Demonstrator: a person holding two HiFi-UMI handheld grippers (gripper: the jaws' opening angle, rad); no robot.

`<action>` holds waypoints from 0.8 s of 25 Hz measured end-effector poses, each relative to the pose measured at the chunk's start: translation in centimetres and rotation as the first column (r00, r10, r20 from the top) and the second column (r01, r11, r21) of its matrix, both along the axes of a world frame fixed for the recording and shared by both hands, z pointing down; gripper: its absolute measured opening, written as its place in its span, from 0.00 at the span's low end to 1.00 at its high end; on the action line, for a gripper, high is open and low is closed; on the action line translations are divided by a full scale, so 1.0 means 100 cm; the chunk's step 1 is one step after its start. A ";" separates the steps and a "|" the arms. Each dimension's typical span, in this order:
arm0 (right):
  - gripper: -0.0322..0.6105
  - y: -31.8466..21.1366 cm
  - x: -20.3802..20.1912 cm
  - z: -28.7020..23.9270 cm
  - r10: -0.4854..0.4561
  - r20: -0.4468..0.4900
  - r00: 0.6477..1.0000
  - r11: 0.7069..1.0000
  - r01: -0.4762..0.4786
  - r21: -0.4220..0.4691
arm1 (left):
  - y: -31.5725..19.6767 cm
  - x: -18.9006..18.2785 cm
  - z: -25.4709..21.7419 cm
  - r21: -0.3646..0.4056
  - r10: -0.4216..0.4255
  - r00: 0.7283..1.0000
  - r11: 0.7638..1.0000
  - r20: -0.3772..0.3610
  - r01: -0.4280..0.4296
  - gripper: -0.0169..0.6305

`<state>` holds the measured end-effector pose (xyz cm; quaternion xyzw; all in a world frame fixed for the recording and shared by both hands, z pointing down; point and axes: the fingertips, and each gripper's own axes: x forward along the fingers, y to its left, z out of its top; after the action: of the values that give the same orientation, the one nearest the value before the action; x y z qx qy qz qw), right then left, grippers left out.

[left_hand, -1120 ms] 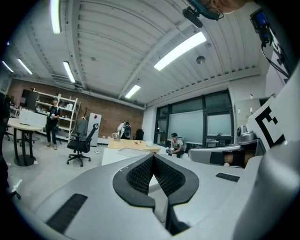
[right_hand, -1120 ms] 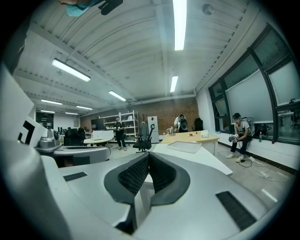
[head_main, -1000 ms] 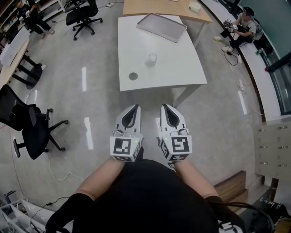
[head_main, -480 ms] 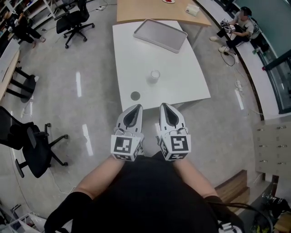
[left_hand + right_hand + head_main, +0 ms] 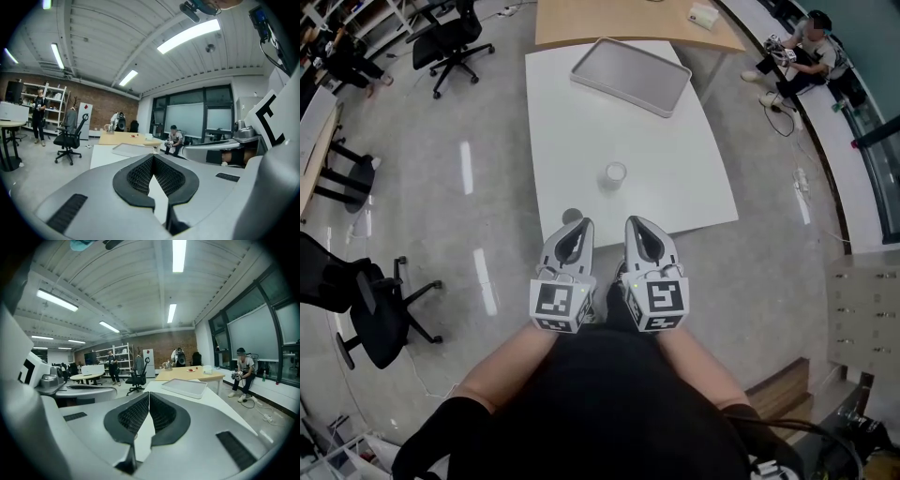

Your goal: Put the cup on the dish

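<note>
In the head view a small clear cup [image 5: 615, 173] stands upright on the white table [image 5: 675, 187], near its front half. A small dark round dish [image 5: 571, 216] lies by the table's front edge, left of the cup, partly hidden by my left gripper's tip. My left gripper [image 5: 579, 225] and right gripper [image 5: 635, 223] are held side by side at the table's near edge, both shut and holding nothing. The left gripper view shows its own shut gripper [image 5: 151, 156], the right gripper view its own shut gripper [image 5: 149, 393]. Neither of these views shows the cup or dish.
A grey tray [image 5: 630, 75] lies at the table's far end, also seen as the tray [image 5: 184, 386]. Behind it stands a wooden table [image 5: 628, 23]. Black office chairs [image 5: 366, 300] stand on the left. A person [image 5: 811, 52] sits at the far right.
The table has drawn closer, so its front edge now reaches the gripper tips. Both grippers stay shut, side by side.
</note>
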<state>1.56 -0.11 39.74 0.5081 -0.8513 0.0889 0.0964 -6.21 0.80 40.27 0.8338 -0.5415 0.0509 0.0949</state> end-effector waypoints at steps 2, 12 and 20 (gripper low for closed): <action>0.07 -0.023 0.000 0.005 -0.036 -0.002 0.999 0.999 0.036 -0.010 | -0.022 0.006 0.004 -0.009 -0.010 1.000 1.000 0.001 0.010 0.04; 0.07 -0.127 0.012 0.041 -0.201 -0.002 0.980 0.976 0.200 -0.082 | -0.129 0.026 0.035 -0.054 -0.121 0.991 0.991 0.049 0.123 0.04; 0.08 -0.160 -0.007 0.099 -0.234 -0.029 0.972 0.954 0.224 -0.199 | -0.165 0.004 0.089 -0.150 -0.132 0.988 0.978 0.074 0.142 0.04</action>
<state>0.86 -16.07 49.67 0.3963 -0.8888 0.1464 0.1774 -5.82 -15.69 49.13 0.7825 -0.5948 0.1125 0.1457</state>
